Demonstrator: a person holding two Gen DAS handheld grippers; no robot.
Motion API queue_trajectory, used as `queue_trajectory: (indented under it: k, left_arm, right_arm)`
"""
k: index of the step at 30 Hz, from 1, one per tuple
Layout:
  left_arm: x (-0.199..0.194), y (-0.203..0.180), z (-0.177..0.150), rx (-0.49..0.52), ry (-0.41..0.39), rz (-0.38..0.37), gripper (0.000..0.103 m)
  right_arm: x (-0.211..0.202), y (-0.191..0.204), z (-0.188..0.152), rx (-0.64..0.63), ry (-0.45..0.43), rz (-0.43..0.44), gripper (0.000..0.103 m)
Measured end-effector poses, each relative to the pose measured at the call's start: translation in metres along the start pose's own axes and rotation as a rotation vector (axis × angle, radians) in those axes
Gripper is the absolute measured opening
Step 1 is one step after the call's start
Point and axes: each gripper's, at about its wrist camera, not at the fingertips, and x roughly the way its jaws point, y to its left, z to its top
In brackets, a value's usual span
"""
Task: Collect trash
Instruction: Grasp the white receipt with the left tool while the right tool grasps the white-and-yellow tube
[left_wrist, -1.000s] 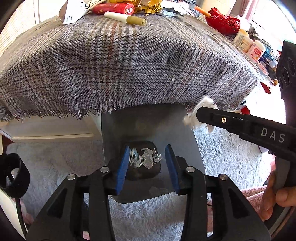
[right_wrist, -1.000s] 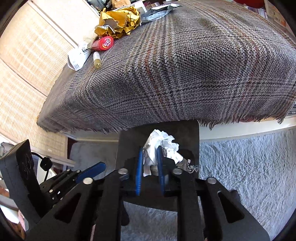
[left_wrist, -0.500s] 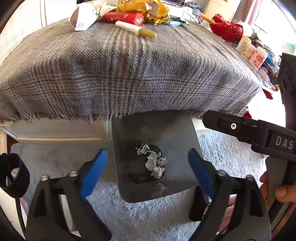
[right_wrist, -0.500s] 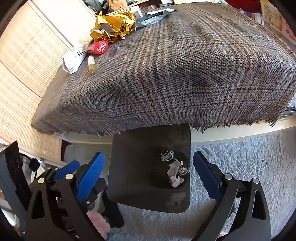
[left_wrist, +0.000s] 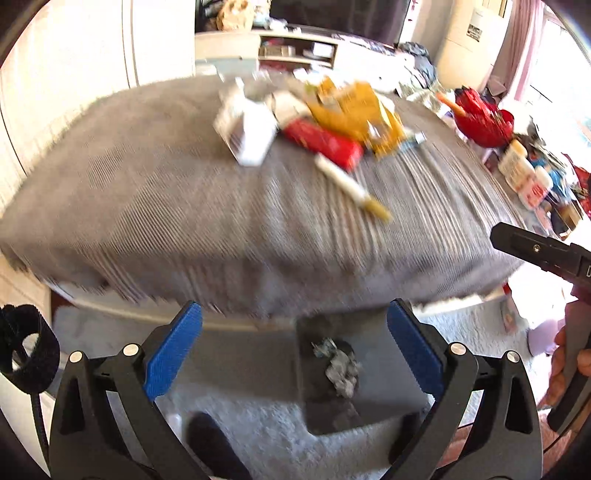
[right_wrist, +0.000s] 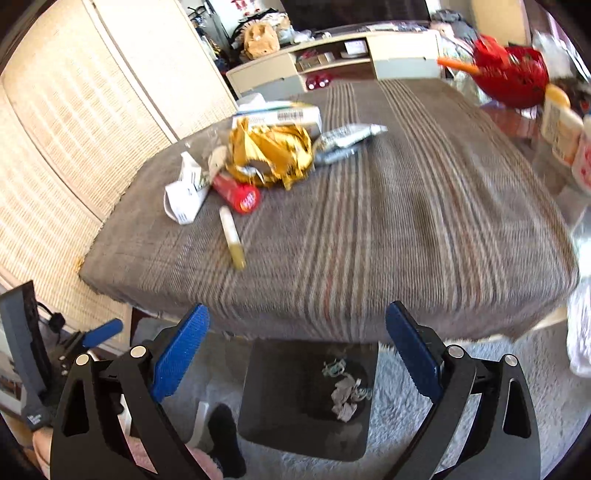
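Where it lies binned, trash (right_wrist: 345, 391) looks crumpled

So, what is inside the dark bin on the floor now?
Inside the dark bin lie crumpled white tissue scraps and a small pale tangle beside them. The bottom is dark; anything under the scraps is hidden.

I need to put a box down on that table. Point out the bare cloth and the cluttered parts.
Bare plaid cloth runs along the near edge and right of the marker, up to the bottles. Crowded: the far left corner, where gold foil, red tube and crumpled paper pile together.
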Motion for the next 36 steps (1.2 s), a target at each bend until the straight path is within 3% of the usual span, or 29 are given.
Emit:
queue_trajectory:
  k: [12,15,17,20,23,36]
  left_arm:
    - [0.010,0.056,0.079,-0.017,-0.060,0.084,0.095]
    - [0.019,0.061,0.100,-0.012,-0.067,0.087,0.094]
    - [0.026,0.062,0.112,-0.011,-0.073,0.073,0.091]
    - [0.037,0.059,0.127,0.005,-0.080,0.065,0.086]
    - [0.051,0.055,0.138,0.018,-0.072,0.059,0.081]
    - [0.118,0.050,0.155,0.030,0.023,0.039,0.081]
  right_arm:
    - [0.041,0.033,0.039,-0.032,-0.010,0.065,0.095]
    - [0.053,0.040,0.038,-0.058,-0.002,0.076,0.080]
    - [0.062,0.045,0.037,-0.077,0.007,0.074,0.063]
    - [0.075,0.050,0.034,-0.097,0.022,0.092,0.051]
    - [0.082,0.056,0.031,-0.130,0.027,0.090,0.048]
    - [0.113,0.060,0.029,-0.163,0.038,0.095,0.045]
